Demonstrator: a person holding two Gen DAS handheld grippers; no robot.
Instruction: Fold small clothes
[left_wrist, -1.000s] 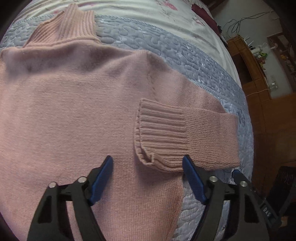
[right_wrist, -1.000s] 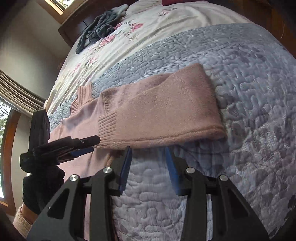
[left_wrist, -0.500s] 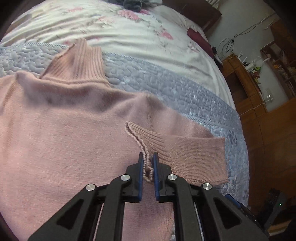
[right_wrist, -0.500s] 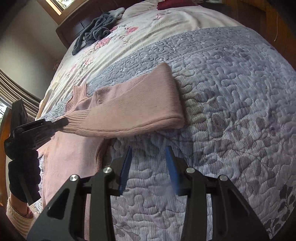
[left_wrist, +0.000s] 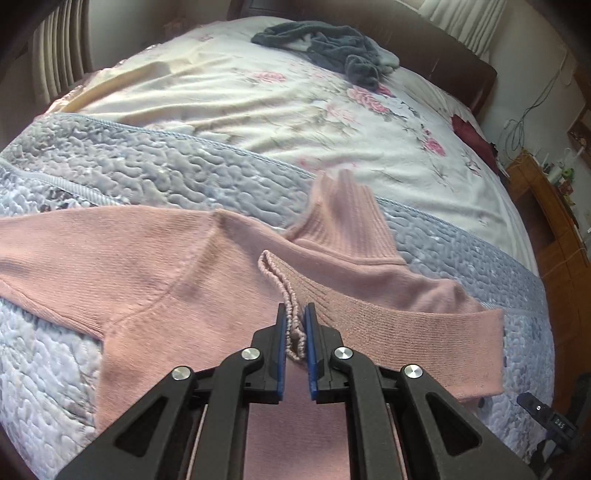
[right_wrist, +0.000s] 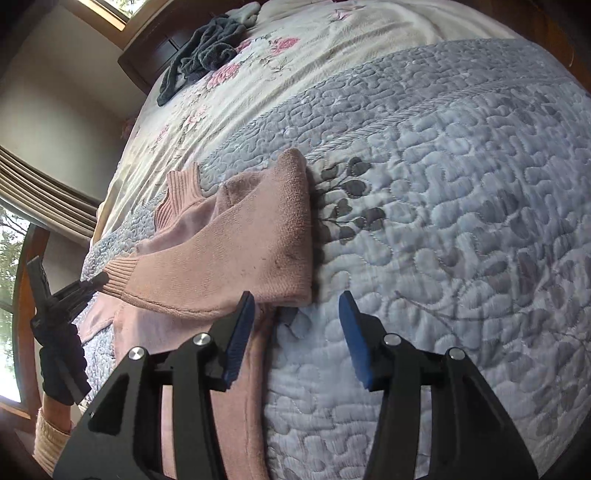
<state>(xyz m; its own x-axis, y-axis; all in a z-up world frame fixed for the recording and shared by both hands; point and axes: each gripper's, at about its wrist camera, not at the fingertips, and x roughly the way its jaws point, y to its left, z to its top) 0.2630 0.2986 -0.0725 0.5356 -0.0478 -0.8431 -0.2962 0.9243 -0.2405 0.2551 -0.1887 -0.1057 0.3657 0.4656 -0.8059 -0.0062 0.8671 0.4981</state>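
A wide bed (left_wrist: 332, 122) with a floral cream sheet and a quilted grey-blue coverlet (right_wrist: 461, 184) carries a pink knitted turtleneck sweater (left_wrist: 129, 258) spread flat across the coverlet, one sleeve folded over its body, and a crumpled dark grey garment (left_wrist: 332, 48) lies near the dark headboard. The left gripper (left_wrist: 295, 332) is pinched tight on the ribbed cuff (left_wrist: 284, 295) of that folded sleeve, while the right gripper (right_wrist: 295, 332) hangs wide apart and empty just beside the sleeve's fold; the only writing, small characters on a dark device (left_wrist: 554, 421) at the bed's edge, is too small to read surely.

Quilted bed (right_wrist: 461, 155) (pink sweater (left_wrist: 155, 266), grey garment (left_wrist: 332, 48))
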